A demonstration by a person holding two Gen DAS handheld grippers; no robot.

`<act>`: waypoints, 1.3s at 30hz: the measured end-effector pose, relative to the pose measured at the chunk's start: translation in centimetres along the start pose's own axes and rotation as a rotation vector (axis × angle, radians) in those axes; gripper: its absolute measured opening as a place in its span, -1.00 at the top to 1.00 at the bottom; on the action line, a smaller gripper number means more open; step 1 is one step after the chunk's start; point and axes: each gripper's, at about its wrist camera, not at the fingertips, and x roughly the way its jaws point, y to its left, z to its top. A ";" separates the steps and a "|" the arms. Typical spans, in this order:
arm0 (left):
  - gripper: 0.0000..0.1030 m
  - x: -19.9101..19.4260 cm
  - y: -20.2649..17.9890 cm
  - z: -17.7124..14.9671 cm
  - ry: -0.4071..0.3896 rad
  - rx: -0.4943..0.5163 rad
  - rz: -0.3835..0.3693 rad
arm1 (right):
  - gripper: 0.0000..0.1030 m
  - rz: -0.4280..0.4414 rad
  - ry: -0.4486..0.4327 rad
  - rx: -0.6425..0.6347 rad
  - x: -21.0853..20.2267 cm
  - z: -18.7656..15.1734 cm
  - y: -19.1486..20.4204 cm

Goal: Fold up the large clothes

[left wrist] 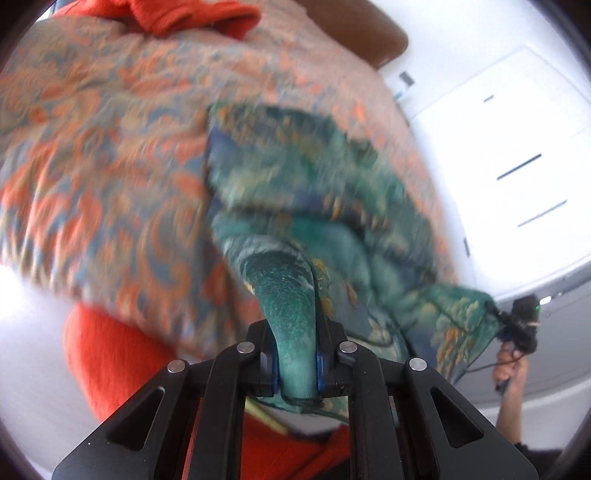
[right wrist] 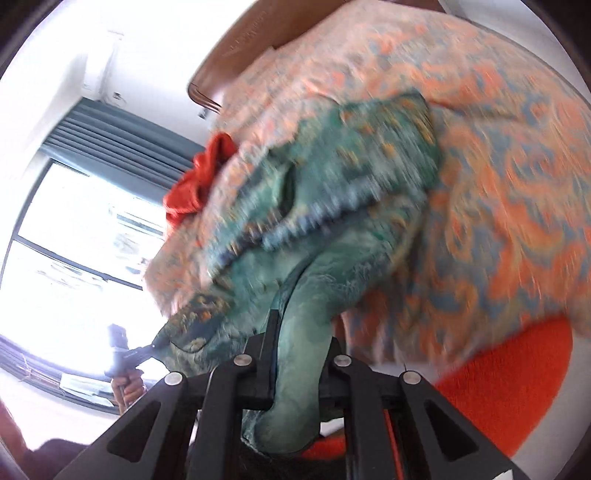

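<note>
1. The surface was a bed covered by a patterned bedspread (left wrist: 110,155) in orange, blue-grey and cream swirls, much of it smeared by motion blur in both views.
2. A brown headboard (left wrist: 354,33) rose at the far end of the bed, against a white wall.
3. An orange cloth (left wrist: 192,14) lay bunched on the bedspread near the headboard, and a plain orange fabric (left wrist: 107,369) showed beneath the near edge of the bedspread.
4. In the left wrist view, white drawer fronts (left wrist: 517,147) with dark slot handles stood beside the bed.
5. In the right wrist view, a bright window (right wrist: 74,240) with a dark frame filled the left side, with grey pleated curtains (right wrist: 122,136) above it.
6. The task's thing, a teal patterned garment (left wrist: 295,192), hung stretched between the two tools above the bedspread, its printed side showing green, blue and gold.
7. The left gripper (left wrist: 295,373) was pressed together on a gathered fold of the garment, cloth bulging between its blue pads (left wrist: 320,373).
8. The right gripper (right wrist: 295,373) likewise pinched a thick roll of the same garment.
9. Each view showed the other tool far off, gripped in a hand (left wrist: 511,369) and tugging a corner of the cloth.
10. No brand, label or writing could be read; blur hid fine detail.
</note>
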 end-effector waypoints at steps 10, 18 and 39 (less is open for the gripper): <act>0.73 9.8 -1.3 14.1 -0.073 0.050 0.138 | 0.76 0.000 -0.183 0.151 7.8 16.0 -3.5; 0.07 14.5 -0.8 15.3 -0.033 0.038 0.189 | 0.57 -0.078 -0.181 0.338 15.3 19.6 -9.4; -0.86 16.3 0.6 12.7 -0.042 0.264 0.287 | -0.34 -0.335 -0.034 -0.123 15.0 19.5 -6.8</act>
